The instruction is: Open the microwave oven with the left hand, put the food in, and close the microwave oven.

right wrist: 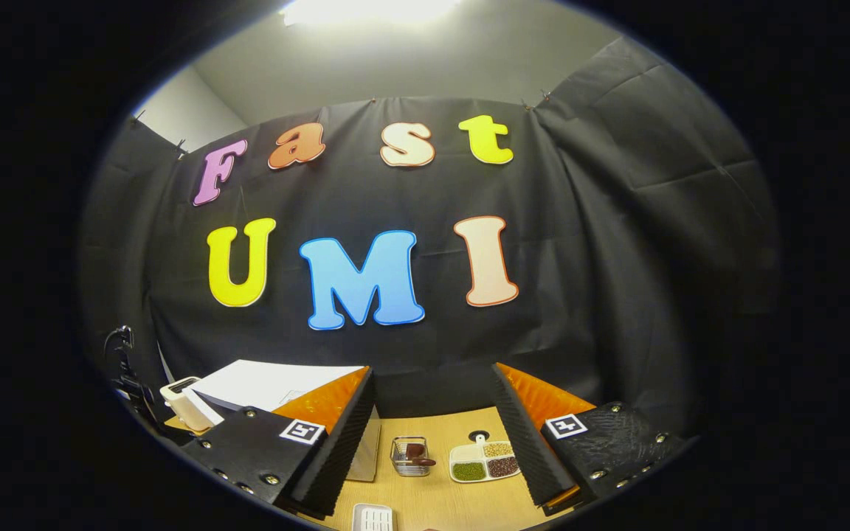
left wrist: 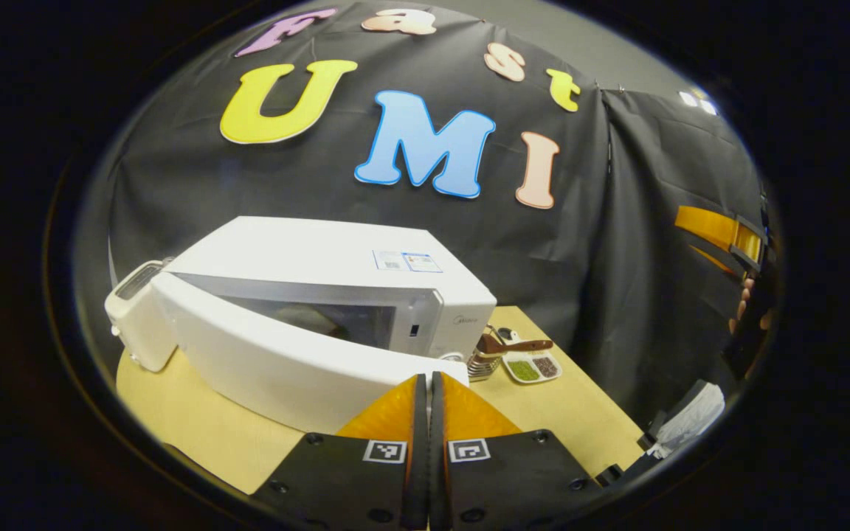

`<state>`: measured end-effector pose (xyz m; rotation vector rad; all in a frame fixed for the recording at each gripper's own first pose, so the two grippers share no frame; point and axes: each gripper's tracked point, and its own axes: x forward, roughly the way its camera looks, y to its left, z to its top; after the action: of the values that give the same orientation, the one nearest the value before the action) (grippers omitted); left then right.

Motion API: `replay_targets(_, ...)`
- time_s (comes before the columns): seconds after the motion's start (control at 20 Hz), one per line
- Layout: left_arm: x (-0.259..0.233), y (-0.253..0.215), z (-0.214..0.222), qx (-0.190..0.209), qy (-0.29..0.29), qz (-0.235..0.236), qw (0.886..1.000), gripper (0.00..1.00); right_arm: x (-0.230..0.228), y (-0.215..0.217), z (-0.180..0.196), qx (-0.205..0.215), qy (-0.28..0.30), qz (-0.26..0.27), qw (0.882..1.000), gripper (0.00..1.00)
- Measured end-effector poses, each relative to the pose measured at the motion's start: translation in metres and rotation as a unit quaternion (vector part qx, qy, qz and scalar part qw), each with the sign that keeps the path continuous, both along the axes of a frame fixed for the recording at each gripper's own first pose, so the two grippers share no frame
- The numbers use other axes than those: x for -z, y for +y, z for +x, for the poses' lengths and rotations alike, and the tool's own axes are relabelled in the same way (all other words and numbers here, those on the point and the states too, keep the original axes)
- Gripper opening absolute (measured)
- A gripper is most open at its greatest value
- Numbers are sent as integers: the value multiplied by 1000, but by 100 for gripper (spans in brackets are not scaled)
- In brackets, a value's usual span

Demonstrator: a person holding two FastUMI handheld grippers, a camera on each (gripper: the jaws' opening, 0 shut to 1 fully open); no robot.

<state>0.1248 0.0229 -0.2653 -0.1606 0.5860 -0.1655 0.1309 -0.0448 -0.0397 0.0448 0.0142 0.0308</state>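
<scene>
Left tongs (left wrist: 429, 391) pressed together, right tongs (right wrist: 432, 435) spread apart; one microwave (left wrist: 336, 295), door ajar.

Left gripper (left wrist: 429, 413): two black finger plates, each with a square black-and-white fiducial tag near the inner edge; round screw heads along the plates' outer edges. Ribbed strips line the inner faces of its fingers (left wrist: 416, 442). Right gripper (right wrist: 432, 435): same build, black textured plates, one square tag per finger, shiny screw heads along the edges, ribbed zigzag lining on the inner faces of its fingers (right wrist: 521, 435).
</scene>
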Motion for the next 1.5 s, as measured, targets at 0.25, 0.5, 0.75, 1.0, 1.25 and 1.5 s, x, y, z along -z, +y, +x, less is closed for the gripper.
replay_targets(0.25,7,-8,19,5,2,2,1000,7,3,-9,2,2,3,2,1000,93)
replay_targets(0.5,13,-14,36,5,5,4,1000,7,7,-24,2,15,5,4,1000,93)
replay_targets(0.75,19,-11,54,-15,7,-3,1000,7,13,-38,7,23,11,8,1000,93)
replay_targets(1.0,24,-9,71,-30,10,-4,1000,6,29,-43,18,15,29,5,999,93)
replay_targets(1.25,32,-11,84,-39,13,-1,999,7,34,-44,30,3,34,3,999,93)
replay_targets(1.5,35,-12,86,-46,13,-1,999,7,35,-48,38,2,37,3,999,93)
